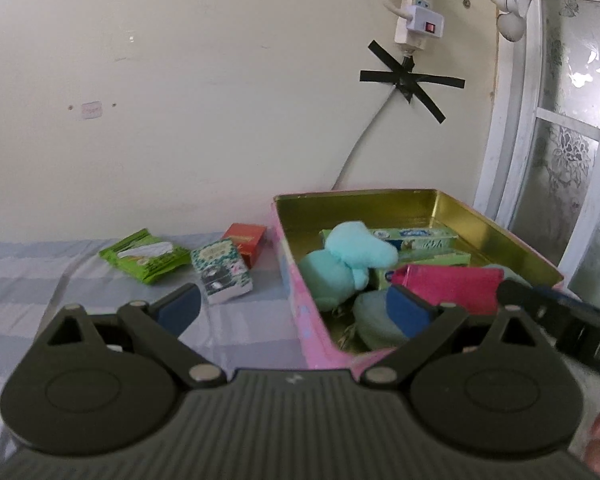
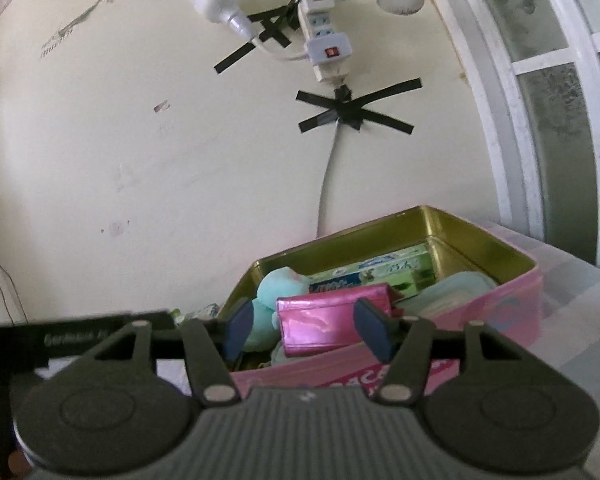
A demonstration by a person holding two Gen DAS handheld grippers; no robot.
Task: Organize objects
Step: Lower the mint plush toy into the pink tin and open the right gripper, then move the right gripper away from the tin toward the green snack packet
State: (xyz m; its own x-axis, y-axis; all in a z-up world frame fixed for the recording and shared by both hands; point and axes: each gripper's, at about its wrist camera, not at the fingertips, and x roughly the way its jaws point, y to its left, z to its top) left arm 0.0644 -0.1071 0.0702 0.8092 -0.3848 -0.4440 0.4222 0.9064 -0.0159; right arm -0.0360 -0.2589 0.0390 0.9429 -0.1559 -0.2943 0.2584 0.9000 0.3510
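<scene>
A pink tin [image 1: 300, 300] with a gold inside stands open on the striped bedsheet. In it lie a teal plush toy [image 1: 352, 252], green toothpaste boxes [image 1: 416, 238] and a shiny pink packet [image 1: 448, 284]. My left gripper [image 1: 292, 310] is open wide, one finger outside the tin's left wall and the other over the contents, holding nothing. In the right wrist view my right gripper [image 2: 304, 332] hovers at the tin's [image 2: 500, 308] near rim, partly open. The pink packet [image 2: 324, 320] rests in the tin just beyond its pads, and the left pad stands clear of the packet.
Left of the tin on the sheet lie a green wipes pack [image 1: 144, 256], a small patterned box [image 1: 222, 272] and a red box [image 1: 246, 240]. A cream wall with a taped power strip [image 1: 414, 8] stands behind. A white window frame [image 1: 512, 120] rises at the right.
</scene>
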